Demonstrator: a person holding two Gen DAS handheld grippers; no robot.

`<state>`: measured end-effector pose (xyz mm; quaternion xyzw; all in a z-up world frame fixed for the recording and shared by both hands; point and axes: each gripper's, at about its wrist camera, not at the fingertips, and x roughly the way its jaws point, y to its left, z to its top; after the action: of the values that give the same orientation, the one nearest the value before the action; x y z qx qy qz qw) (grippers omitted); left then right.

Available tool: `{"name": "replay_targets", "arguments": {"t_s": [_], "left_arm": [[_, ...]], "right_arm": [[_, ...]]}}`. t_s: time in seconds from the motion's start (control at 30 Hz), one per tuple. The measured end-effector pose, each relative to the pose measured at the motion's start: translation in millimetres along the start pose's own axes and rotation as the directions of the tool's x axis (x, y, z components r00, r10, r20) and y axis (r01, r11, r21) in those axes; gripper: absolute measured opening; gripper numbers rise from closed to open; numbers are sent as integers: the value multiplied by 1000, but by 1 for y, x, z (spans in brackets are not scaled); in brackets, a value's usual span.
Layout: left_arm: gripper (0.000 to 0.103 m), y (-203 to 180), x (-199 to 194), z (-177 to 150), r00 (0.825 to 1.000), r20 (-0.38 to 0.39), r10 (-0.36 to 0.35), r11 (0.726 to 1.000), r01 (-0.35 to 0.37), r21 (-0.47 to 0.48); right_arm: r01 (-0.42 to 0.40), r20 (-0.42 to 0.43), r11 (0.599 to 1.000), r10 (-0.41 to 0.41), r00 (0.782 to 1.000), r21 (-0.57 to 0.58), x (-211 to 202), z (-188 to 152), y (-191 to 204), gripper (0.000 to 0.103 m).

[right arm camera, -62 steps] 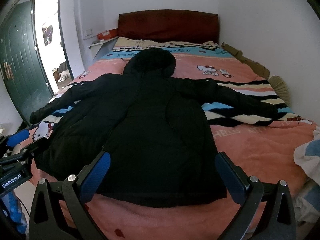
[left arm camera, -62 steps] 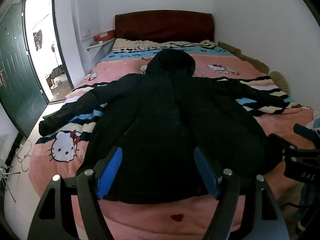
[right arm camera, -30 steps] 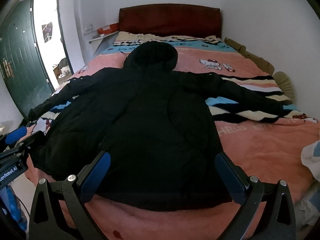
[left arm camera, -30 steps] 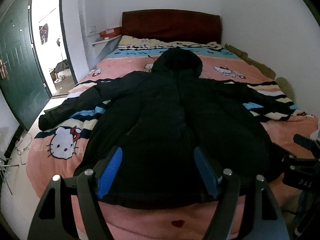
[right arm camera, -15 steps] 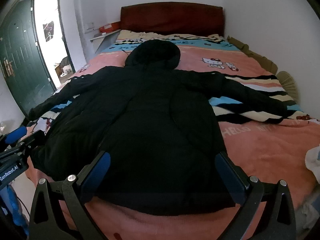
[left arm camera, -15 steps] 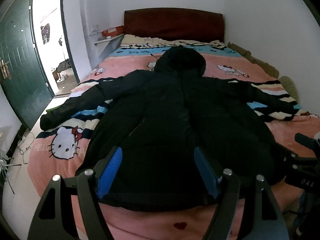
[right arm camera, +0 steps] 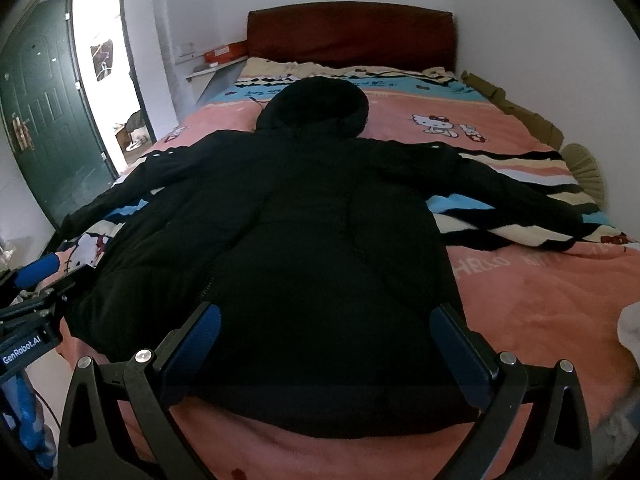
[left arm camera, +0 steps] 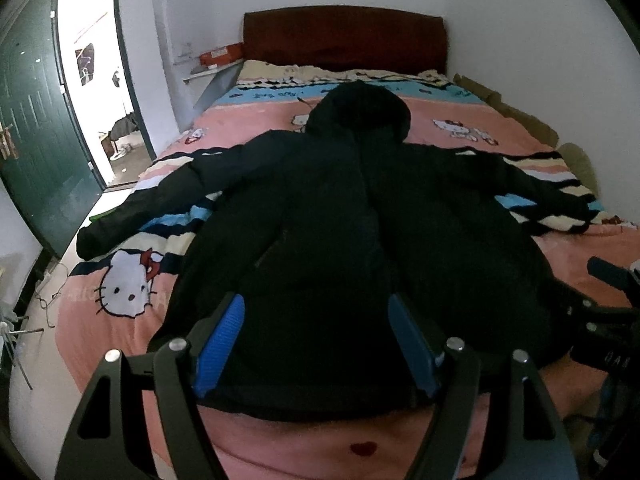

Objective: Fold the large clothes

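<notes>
Bedroom, bed (left arm camera: 100, 320) w/ pink cartoon cover: black hooded coat (left arm camera: 360, 220) lies flat, hood toward headboard, hem at foot edge. Over approx. 2 s both views crept closer. Left claw (left arm camera: 316, 344) & right claw (right arm camera: 326, 350) wide, empty, above hem; folding not begun.

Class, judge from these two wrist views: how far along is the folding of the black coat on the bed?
Done: the black coat lies spread flat on the bed, hood toward the headboard, both sleeves out sideways. In hand: nothing; the left gripper and right gripper are both open near the hem, gripping no fabric. Left: every fold, sleeves and body alike.
</notes>
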<state>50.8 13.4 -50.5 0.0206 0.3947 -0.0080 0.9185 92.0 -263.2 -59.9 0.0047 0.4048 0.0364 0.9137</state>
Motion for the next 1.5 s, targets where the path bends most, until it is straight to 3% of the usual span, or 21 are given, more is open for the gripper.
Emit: {"name": "replay_targets", "arguments": {"t_s": [0.23,0.4,0.6,0.83,1.0,1.13,1.37,1.5], "left_arm": [[73,5,8,6,1000,-1,8,1000,-8,14],[73,28,14,27,998,27,63,998,-62,-30],[73,62,17,53,980,74,182,981,-176,-82],[73,97,36,68,967,53,251,960,-241,-143],[73,99,61,70,965,15,263,955,-258,-149],[73,96,84,72,970,-18,243,957,-243,-161],[73,86,120,76,974,-64,215,962,-223,-158],[73,81,134,75,975,-89,203,964,-215,-155]], "right_arm": [[-11,-4,1000,11,1000,-1,5,4,-5,103],[2,34,1000,-2,999,13,2,19,-24,103],[57,99,988,-72,992,142,5,54,-86,103],[211,128,911,-270,954,354,35,98,-214,103],[223,109,837,-316,942,499,66,118,-316,100],[245,41,776,-328,944,582,98,117,-390,94],[291,-79,678,-326,942,675,149,88,-461,92],[321,-132,675,-316,939,664,175,80,-477,89]]}}
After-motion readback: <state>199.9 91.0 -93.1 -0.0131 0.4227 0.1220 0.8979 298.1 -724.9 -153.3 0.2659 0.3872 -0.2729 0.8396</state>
